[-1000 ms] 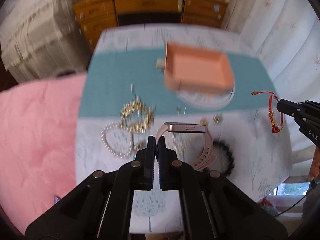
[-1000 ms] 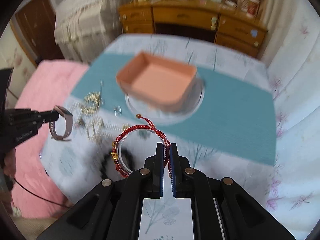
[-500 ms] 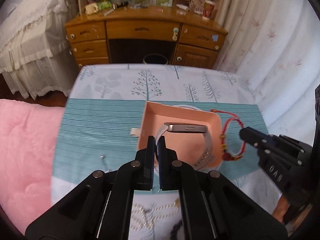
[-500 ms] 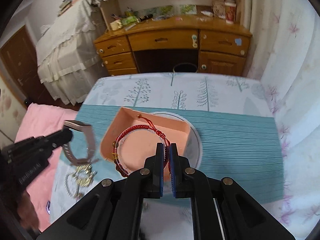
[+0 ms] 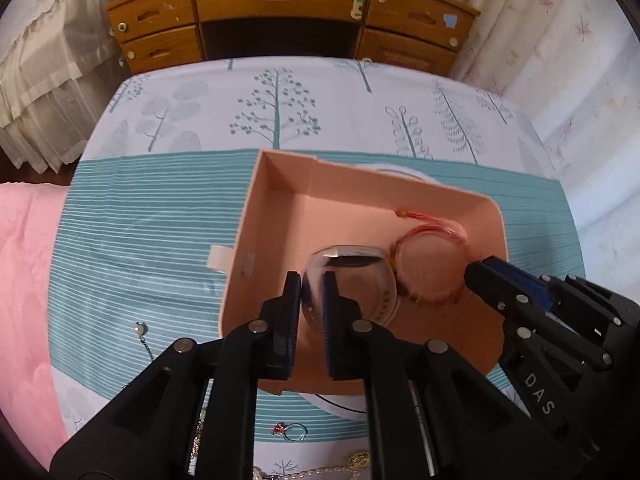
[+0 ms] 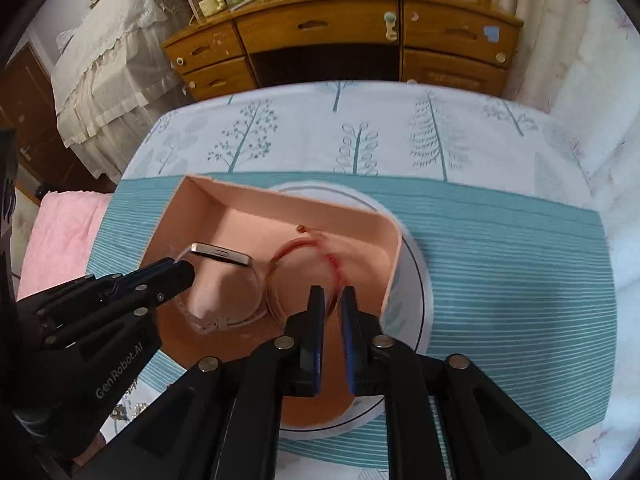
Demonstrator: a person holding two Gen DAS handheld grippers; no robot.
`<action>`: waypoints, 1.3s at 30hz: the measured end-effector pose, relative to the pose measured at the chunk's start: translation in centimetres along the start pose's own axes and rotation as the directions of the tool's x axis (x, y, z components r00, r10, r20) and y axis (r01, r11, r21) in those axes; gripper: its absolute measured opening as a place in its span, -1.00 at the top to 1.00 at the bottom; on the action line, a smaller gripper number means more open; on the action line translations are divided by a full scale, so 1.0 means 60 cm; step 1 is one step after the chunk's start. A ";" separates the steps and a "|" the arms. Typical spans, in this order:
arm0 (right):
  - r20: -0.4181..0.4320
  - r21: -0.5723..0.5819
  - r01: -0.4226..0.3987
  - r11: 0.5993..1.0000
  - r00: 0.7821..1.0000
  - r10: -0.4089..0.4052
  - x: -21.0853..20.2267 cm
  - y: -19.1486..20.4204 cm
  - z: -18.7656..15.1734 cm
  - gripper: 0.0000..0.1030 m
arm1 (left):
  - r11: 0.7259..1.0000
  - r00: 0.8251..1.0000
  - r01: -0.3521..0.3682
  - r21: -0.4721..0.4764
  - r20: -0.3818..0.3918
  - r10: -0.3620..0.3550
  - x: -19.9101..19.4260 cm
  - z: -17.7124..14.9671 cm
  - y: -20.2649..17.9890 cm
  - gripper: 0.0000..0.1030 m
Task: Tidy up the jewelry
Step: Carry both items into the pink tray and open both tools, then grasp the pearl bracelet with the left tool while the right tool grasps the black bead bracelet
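Both of my grippers are now over the pink box, where a second ago they were hanging over the loose jewelry on the table. Starting on the left, my left gripper is pointing down into the box. Its fingers have just been opening and are standing a little apart. The pink watch has its strap between them, but it looks blurry, and I cannot see the fingers pressing on it. The watch is sitting in the near left part of the box. Just beside it, on the right, is the red string bracelet, also inside the box and also blurry. My right gripper is above it. Its fingers have just been opening too and are a little apart, with the bracelet's near edge between them. The box is resting on a white plate, which is on a teal striped mat. On the near left of the mat, a small pearl earring and a ring are lying.
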State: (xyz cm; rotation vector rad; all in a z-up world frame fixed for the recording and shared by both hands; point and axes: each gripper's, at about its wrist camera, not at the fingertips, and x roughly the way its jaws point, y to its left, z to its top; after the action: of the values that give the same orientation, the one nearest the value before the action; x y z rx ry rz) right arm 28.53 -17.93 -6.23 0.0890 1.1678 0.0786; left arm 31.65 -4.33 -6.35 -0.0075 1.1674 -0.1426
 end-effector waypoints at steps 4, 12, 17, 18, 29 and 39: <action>0.021 -0.021 0.006 1.000 1.000 -0.005 0.007 0.003 -0.003 0.55 | 1.000 1.000 -0.001 0.007 -0.001 0.001 -0.009 -0.002 0.006 0.81; 0.059 -0.042 0.007 0.999 0.998 -0.005 -0.045 0.011 -0.023 0.54 | 1.000 0.996 -0.024 0.019 0.084 0.023 -0.070 -0.023 0.015 0.81; 0.078 -0.060 -0.002 0.998 0.997 0.006 -0.086 0.021 -0.044 0.54 | 0.998 0.995 -0.057 0.040 0.086 0.053 -0.098 -0.045 0.013 0.80; 0.083 -0.067 0.003 0.998 0.997 0.003 -0.096 0.024 -0.050 0.54 | 0.997 0.994 -0.063 0.049 0.093 0.058 -0.105 -0.052 0.012 0.80; 0.107 -0.145 0.010 0.989 0.994 0.006 -0.176 0.060 -0.131 0.54 | 0.992 0.989 -0.049 0.120 0.146 0.031 -0.172 -0.123 0.008 0.81; 0.123 -0.172 -0.014 0.985 0.992 0.035 -0.234 0.071 -0.208 0.54 | 0.995 0.989 -0.031 0.091 0.146 0.018 -0.212 -0.187 0.015 0.80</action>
State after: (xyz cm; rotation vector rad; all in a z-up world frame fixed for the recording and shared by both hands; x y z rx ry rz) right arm 11.51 -14.86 2.20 -0.0432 1.0298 0.1922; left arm 16.59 -1.22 0.79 0.0775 1.0140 -0.1719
